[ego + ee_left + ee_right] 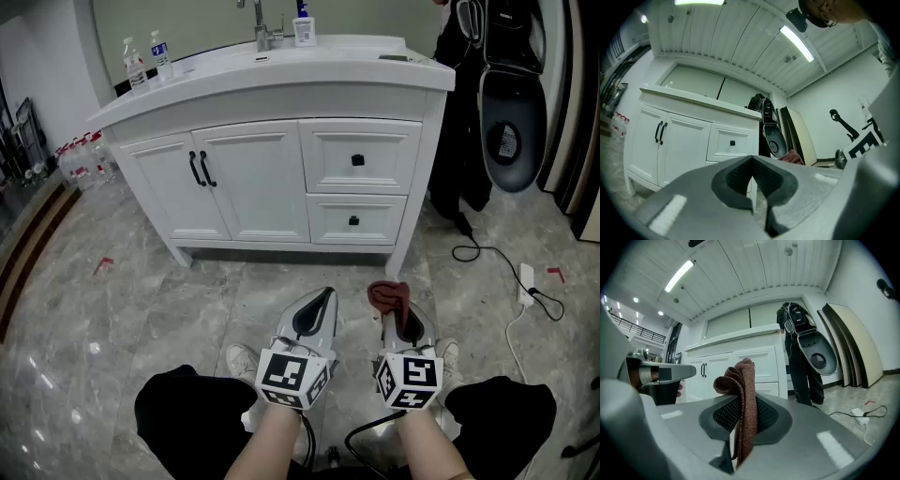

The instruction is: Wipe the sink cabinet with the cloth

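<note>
A cloth (386, 296) gripped before the sink cabinet (272, 178)
The right claw (398, 315) clamps the brown cloth low in front of the cabinet; the left claw (317, 309), beside it, is pressed together, empty.

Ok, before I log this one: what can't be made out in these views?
Sink basin: head view, behind the sink cabinet countertop's rim.
Bottles: head view, labels too small to read.
Cloth: full extent hidden, bunched and clamped in the right gripper, both views.
Cabinet interior: doors shut.
</note>
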